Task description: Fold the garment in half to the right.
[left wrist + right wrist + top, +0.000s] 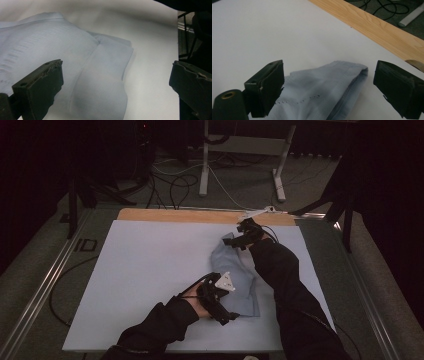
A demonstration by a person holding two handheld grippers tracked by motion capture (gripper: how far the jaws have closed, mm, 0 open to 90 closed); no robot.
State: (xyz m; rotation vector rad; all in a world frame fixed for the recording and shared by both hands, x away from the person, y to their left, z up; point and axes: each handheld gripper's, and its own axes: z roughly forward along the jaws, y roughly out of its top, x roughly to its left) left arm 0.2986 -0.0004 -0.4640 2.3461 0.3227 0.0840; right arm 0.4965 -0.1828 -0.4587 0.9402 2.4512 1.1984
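A light blue shirt (239,275) lies folded on the white counter (150,270), toward its right side. The left tongs (227,312) are wide apart by its near edge. The right tongs (235,237) are wide apart over its far end.

Your left tool (220,297) is black with a grey three-cornered plate on top and a thin black cable trailing behind. Your right tool (240,239) is black too. Both carry blocky, dark, worn-edged jaws. You wear long black sleeves (287,280).
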